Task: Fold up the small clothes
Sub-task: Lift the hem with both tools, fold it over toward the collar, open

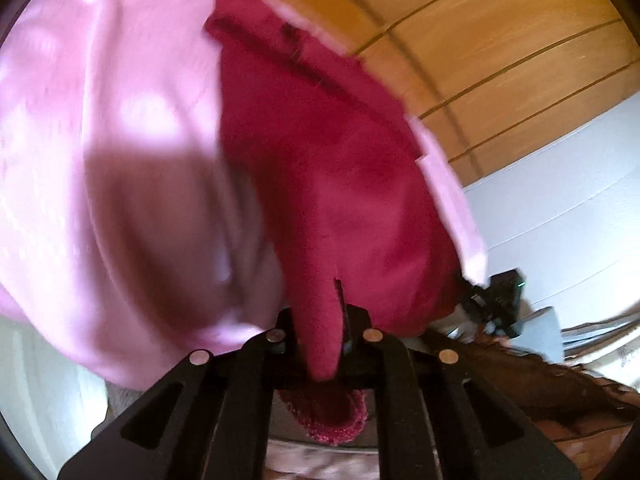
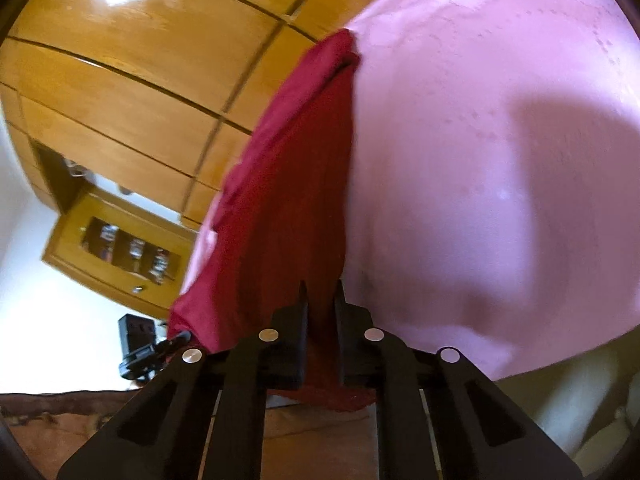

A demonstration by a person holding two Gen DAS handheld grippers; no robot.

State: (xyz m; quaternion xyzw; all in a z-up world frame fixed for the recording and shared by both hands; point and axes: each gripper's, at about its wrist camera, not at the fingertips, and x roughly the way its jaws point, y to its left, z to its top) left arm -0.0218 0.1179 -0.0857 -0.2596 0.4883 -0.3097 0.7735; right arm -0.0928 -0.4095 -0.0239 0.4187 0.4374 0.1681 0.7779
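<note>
A small garment with a dark red band and a pale pink body hangs in the air, lifted in front of both cameras. My left gripper is shut on the red band's edge; a tuft of red cloth pokes out below the jaws. My right gripper is shut on the red band too, with the pink body spread to its right. The other gripper shows dark at the garment's far corner in the left wrist view, and likewise in the right wrist view.
A wooden wardrobe with panel lines fills the background. A wooden cabinet with a glass door stands on a white wall. A brown patterned surface lies below.
</note>
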